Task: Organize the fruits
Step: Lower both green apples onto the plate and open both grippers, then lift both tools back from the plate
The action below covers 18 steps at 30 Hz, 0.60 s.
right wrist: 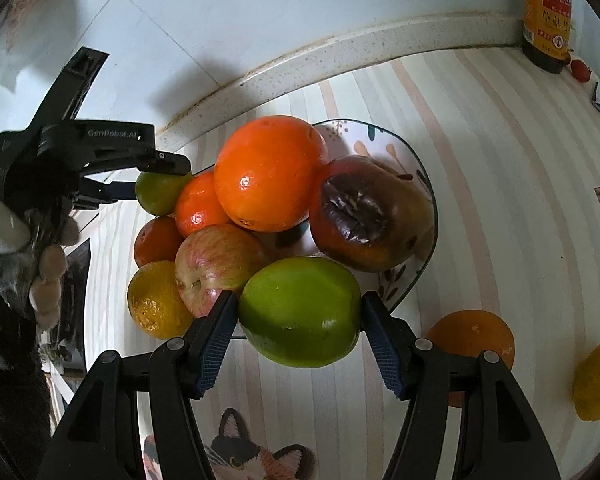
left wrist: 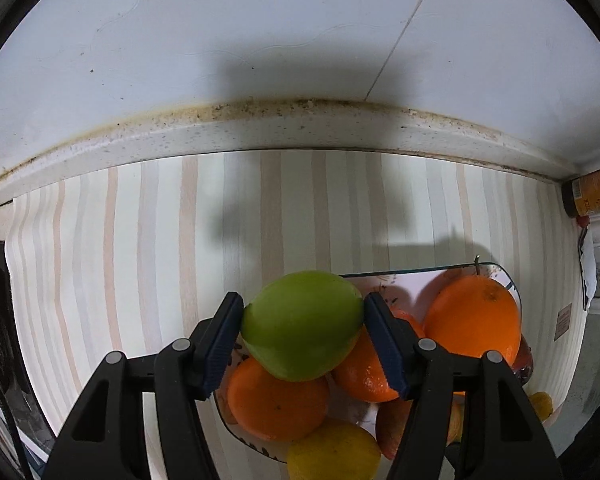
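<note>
My left gripper (left wrist: 302, 320) is shut on a green fruit (left wrist: 302, 326) and holds it over the left rim of the patterned plate (left wrist: 504, 274). That gripper (right wrist: 162, 178) and its green fruit (right wrist: 156, 198) also show in the right wrist view at the plate's far left. My right gripper (right wrist: 298, 316) is shut on a second green fruit (right wrist: 300, 312) at the near rim of the plate (right wrist: 414, 168). The plate is piled with a large orange (right wrist: 270, 172), smaller oranges (right wrist: 198, 206), a red apple (right wrist: 218, 264), a bruised dark fruit (right wrist: 370, 214) and a yellow citrus (right wrist: 154, 300).
An orange (right wrist: 472, 334) and a yellow fruit (right wrist: 598, 380) lie on the striped mat to the right of the plate. A dark sauce bottle (right wrist: 546, 16) stands at the back right by the wall. A stone ledge (left wrist: 284, 128) and tiled wall run behind the mat.
</note>
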### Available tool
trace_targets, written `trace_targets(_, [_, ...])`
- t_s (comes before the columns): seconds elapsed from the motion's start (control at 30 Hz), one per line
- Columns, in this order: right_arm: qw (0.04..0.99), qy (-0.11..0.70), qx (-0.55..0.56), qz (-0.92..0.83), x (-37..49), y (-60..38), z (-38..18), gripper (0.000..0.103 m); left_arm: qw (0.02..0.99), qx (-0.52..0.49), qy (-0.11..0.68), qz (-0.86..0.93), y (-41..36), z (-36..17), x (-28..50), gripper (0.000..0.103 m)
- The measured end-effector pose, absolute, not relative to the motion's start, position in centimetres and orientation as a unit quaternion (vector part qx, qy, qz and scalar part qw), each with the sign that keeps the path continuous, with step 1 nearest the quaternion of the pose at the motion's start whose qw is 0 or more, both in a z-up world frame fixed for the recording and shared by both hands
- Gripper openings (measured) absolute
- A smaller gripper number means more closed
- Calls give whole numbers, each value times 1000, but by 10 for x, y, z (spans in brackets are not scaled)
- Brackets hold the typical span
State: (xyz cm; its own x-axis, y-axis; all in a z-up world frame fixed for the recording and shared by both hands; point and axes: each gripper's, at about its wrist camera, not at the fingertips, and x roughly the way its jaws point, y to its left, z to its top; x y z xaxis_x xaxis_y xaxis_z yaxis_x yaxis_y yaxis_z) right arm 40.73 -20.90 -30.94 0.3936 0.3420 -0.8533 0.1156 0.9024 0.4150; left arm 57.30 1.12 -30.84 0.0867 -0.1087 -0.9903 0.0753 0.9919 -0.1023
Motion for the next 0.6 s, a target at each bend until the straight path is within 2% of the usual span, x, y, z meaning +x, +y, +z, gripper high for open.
trace_targets(0.03, [808, 547, 207, 66, 408, -209, -308, 87, 736, -13, 674, -61, 11, -308, 573, 61])
trace_targets(0.23, [803, 555, 210, 57, 412, -213, -298, 93, 735, -19, 675, -54, 16, -300, 572, 65])
trace_targets(0.3, [805, 556, 201, 46, 411, -216, -291, 93, 744, -15, 666, -50, 18, -290, 570, 83])
trace_targets(0.33, [806, 558, 195, 39, 410, -217, -287, 94, 749, -15, 661, -47, 20, -285, 568, 85])
trace_targets(0.6, [825, 551, 127, 2, 402, -216, -245, 95, 791, 3, 610, -37, 31, -233, 515, 86])
